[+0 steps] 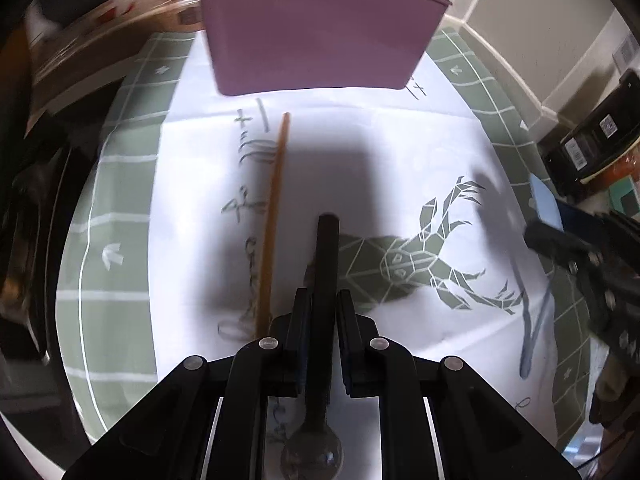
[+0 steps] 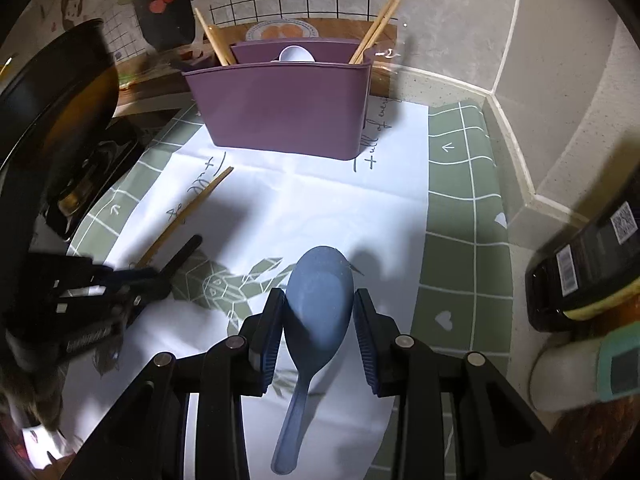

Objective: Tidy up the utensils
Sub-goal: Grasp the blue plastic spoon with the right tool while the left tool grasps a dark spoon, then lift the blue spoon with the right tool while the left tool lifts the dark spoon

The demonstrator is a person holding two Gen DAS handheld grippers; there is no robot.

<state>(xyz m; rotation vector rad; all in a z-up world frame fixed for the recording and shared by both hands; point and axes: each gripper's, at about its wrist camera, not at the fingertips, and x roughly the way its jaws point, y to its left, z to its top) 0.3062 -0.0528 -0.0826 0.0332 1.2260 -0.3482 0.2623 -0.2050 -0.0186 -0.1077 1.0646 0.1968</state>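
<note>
A purple utensil holder (image 1: 316, 36) stands at the far end of the white cloth; it also shows in the right wrist view (image 2: 280, 108), with chopsticks (image 2: 374, 34) and a white spoon (image 2: 296, 54) inside. My left gripper (image 1: 324, 304) is shut on a black spoon (image 1: 326, 264), handle pointing forward, bowl near the camera. A single wooden chopstick (image 1: 274, 216) lies on the cloth to its left. My right gripper (image 2: 318, 316) is shut on the head of a blue rice paddle (image 2: 318, 300), held above the cloth. The left gripper (image 2: 120, 280) shows at left in the right wrist view.
A green grid mat (image 2: 460, 208) lies under the white deer-print cloth (image 2: 320, 208). A black pan (image 2: 60, 92) stands at left. Dark bottles (image 2: 588, 268) and a sponge sit at right by the tiled wall (image 2: 560, 80).
</note>
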